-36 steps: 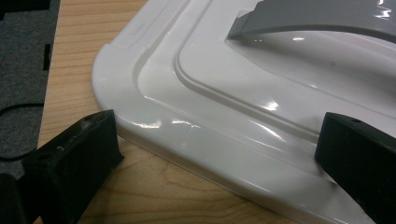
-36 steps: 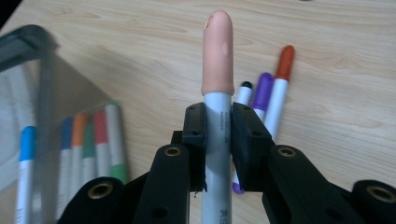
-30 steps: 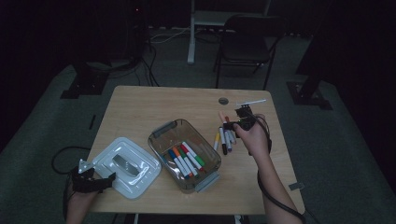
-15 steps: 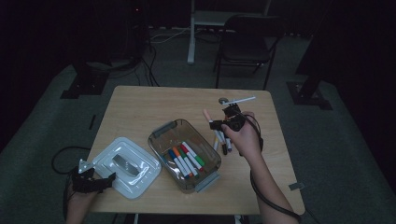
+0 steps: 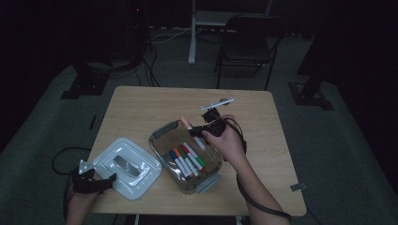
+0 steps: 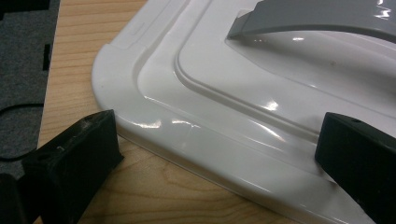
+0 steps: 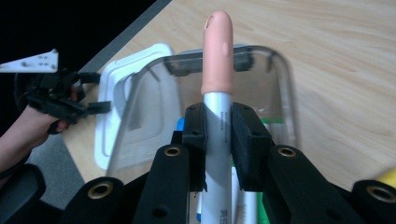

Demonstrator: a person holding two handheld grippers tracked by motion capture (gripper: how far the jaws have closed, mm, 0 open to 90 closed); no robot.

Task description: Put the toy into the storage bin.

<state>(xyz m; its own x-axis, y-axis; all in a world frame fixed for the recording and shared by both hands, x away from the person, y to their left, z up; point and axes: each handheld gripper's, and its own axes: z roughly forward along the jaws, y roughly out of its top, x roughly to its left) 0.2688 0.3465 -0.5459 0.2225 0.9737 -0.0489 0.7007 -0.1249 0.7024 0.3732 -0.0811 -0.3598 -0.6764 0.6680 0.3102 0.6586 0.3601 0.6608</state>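
One wooden bench [image 5: 141, 105] carries two plastic pieces: one clear box [image 5: 162, 133] near the middle and one white lid [image 5: 141, 180] with a grey handle, lying flat to the left of the box, close beside it; inside the box lie markers [image 5: 184, 161] side by side, about five or six, with red, orange, blue and green caps among them, though the exact number is hard to tell in the dim light.

The right gripper [image 5: 199, 130] hangs over the far part of the box; its fingers [image 7: 250, 140] are clamped on one marker [image 7: 218, 116] with a grey barrel and a pale pink cap, which stands up between them above the box; in the right gripper view the box lies directly beyond the cap.

The left gripper [image 5: 105, 180] sits low at the near left corner of the bench; its two fingers [image 6: 74, 158] stand wide apart at the lid's edge, one on the wood just beside the rim, the other over the lid; they grip nothing.
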